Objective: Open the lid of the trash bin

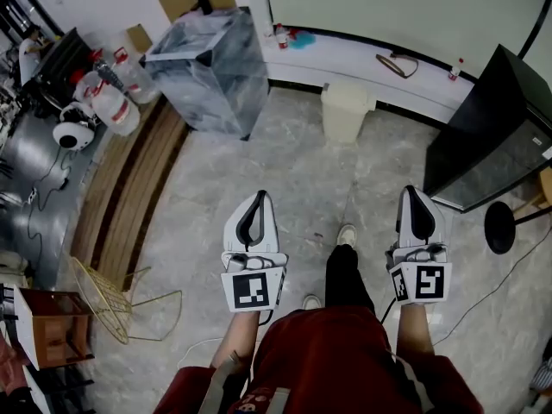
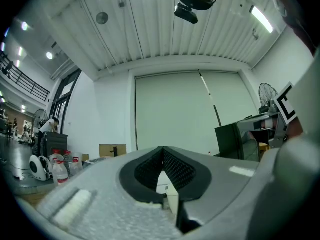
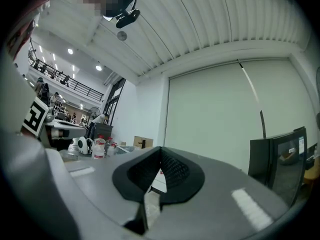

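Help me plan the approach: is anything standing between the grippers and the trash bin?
Nothing visible does. Only bare floor lies between the left gripper, the right gripper and the trash bin, which stands with its lid down against the low ledge.

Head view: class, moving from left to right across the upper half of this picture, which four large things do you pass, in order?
water bottles → grey marbled box → white trash bin → black cabinet
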The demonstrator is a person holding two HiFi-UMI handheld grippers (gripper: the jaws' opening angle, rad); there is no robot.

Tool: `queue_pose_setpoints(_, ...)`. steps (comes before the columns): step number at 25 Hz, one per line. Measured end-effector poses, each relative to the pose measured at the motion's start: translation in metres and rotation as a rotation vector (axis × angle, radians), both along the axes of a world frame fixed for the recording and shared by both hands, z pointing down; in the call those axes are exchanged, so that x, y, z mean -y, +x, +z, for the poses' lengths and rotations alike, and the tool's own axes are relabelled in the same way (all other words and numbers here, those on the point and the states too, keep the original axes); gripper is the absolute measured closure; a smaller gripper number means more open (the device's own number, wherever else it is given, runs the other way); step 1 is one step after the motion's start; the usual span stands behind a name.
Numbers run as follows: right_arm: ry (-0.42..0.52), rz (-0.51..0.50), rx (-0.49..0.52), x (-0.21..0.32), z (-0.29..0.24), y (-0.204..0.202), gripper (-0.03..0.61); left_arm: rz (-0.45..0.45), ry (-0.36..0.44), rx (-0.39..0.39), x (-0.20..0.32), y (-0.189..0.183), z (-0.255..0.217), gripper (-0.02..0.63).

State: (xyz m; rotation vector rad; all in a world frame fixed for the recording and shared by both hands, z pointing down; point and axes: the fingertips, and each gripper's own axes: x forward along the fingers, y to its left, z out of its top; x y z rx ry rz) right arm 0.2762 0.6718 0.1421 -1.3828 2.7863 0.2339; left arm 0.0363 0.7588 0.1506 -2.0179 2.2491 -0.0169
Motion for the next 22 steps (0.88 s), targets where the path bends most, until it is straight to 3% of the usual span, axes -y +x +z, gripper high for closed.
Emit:
queue_pose_setpoints(7,-0.032,0.002,0.007,0.078,0.013,-0.008,0.578,0.005,-0.017,-0.007,0.081,-0.008,0.01,0.609)
queue_pose_setpoints(22,-0.12,-0.02,-0.006,0.309,0.036,0.002,0.578,0.003,-0.057,-0.026,0.312,0.003,0.013,0.609)
